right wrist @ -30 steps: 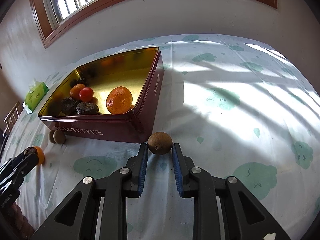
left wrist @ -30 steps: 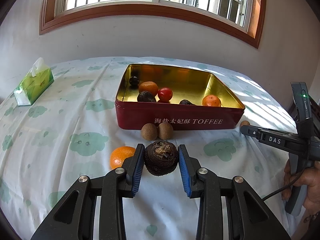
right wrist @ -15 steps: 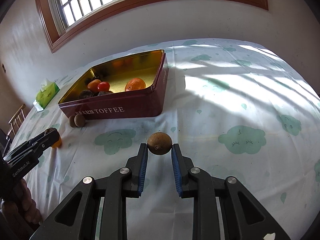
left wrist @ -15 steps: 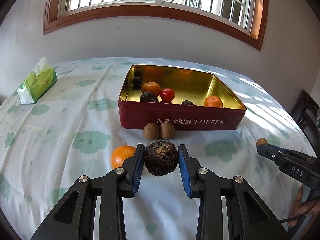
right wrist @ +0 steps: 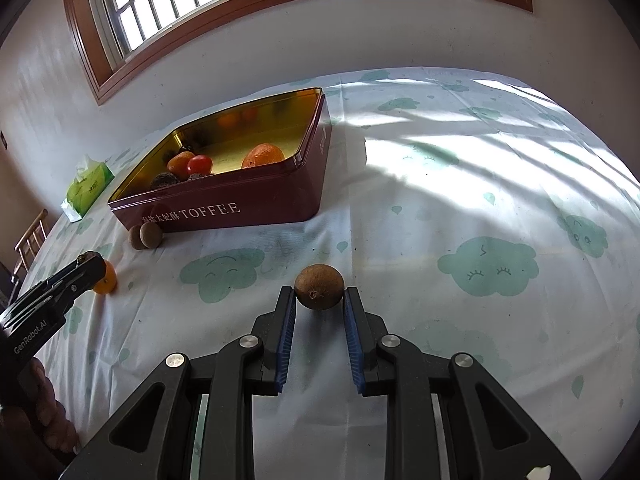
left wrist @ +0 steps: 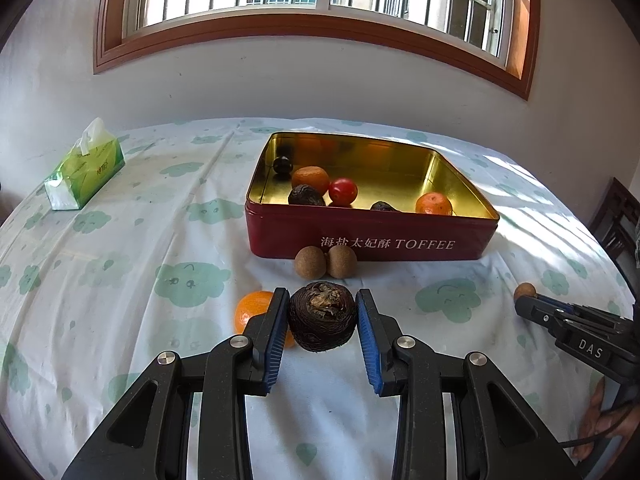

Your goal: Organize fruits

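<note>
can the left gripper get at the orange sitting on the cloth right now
Probably not as is: the left gripper is shut on a dark wrinkled fruit, though the orange lies unobstructed just beside its left finger.

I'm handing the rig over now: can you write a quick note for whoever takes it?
Left gripper: shut on a dark wrinkled round fruit.
Right gripper: shut on a small brown round fruit.
Done: two oranges, a red tomato and several dark fruits lie in the red TOFFEE tin.
Left: drop both held fruits in, then the two brown fruits at the tin's front wall and the orange on the cloth.
</note>
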Action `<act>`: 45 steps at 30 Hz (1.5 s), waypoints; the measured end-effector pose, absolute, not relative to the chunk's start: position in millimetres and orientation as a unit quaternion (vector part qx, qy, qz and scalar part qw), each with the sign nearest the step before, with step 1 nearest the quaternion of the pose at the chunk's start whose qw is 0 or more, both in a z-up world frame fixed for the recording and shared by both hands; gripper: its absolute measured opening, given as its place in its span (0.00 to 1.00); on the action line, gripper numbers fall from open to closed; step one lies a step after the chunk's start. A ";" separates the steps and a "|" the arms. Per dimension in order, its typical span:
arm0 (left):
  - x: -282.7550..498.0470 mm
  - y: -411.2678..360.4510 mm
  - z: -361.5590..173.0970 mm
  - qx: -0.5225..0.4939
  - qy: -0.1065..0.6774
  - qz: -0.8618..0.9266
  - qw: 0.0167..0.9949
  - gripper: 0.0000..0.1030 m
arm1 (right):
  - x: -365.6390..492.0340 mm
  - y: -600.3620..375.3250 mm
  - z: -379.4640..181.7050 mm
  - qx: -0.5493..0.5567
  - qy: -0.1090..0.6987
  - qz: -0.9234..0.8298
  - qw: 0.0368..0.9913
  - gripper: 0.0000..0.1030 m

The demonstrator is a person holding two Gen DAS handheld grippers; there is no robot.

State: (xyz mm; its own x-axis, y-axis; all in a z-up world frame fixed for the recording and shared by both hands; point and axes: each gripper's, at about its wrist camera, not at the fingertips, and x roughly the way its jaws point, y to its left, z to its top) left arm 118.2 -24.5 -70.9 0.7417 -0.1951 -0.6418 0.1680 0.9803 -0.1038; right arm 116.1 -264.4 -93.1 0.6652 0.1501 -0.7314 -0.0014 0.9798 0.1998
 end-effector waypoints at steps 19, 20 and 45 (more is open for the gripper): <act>116.3 -28.1 -69.4 -0.004 0.342 -0.072 0.937 0.34 | 115.1 -262.5 -93.7 0.085 0.409 0.041 0.908 0.22; 116.2 -28.5 -69.3 -0.002 0.341 -0.071 0.937 0.34 | 115.1 -262.4 -93.7 0.085 0.409 0.041 0.908 0.22; 116.0 -27.8 -69.8 -0.001 0.341 -0.057 0.938 0.34 | 115.3 -261.8 -93.2 0.085 0.409 0.041 0.908 0.22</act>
